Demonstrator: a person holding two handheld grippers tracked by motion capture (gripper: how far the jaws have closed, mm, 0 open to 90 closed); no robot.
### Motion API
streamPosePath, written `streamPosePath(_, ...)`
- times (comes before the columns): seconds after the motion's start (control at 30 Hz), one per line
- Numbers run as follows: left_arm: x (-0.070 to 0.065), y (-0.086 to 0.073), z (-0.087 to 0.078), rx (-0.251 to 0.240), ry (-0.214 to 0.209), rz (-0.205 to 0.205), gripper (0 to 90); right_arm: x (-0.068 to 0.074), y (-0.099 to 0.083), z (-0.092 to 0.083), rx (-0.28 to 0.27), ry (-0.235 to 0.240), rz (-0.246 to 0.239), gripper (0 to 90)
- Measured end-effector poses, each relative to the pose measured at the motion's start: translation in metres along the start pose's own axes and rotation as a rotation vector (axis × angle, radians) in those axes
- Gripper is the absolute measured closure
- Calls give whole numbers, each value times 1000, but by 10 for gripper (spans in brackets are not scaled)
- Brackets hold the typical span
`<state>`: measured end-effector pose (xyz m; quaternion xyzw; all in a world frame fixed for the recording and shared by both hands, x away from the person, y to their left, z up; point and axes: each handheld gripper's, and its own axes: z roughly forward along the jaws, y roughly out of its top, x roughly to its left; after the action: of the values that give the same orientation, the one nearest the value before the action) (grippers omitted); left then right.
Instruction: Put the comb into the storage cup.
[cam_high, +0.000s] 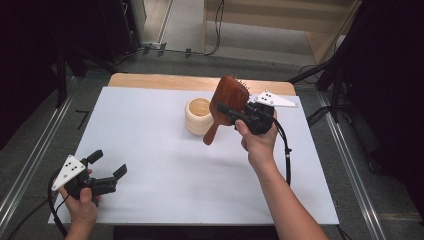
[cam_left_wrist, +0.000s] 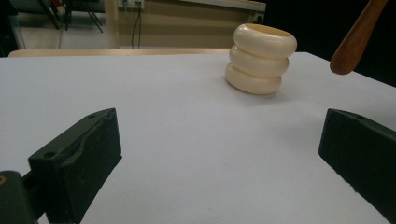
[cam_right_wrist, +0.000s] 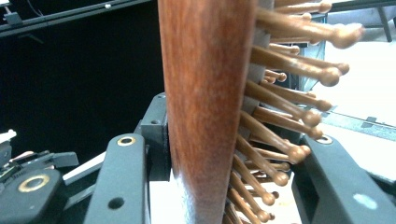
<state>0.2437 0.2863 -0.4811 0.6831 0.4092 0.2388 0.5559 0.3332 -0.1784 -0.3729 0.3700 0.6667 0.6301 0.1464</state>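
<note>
Right gripper (cam_high: 235, 111) clamped on the wooden hairbrush (cam_high: 228, 102), one jaw against the smooth brown back of the paddle head, the other among the ball-tipped bristles (cam_right_wrist: 299, 116), as seen up close in the right gripper view. Brush held clear of the white table (cam_high: 165, 165), head uppermost, handle slanting down and away from the jaws toward the person's left. Bristle side turned away from the high camera, back of the head facing it. Cream ribbed cup (cam_high: 198, 116) standing upright on the table just beside the brush, on the left of the right gripper, its rim level with the lower half of the handle in the high view; handle tip hanging close by the cup, contact not to be told. Left gripper (cam_high: 111, 164) held low near the table's near left corner, well apart from cup and brush, jaws spread wide with nothing between them, only bare white surface between the two black pads in the left gripper view. From there, cup (cam_left_wrist: 260, 58) ahead and slightly to the right of the left gripper, rounded handle end (cam_left_wrist: 357, 37) hanging in the air further right, above the tabletop
</note>
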Motion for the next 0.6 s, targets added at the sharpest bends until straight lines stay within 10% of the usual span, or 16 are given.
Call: streamPosePath(0.6,-1,0,1,3,-10,9,0,-3,16,7,-12,-22,-24,520)
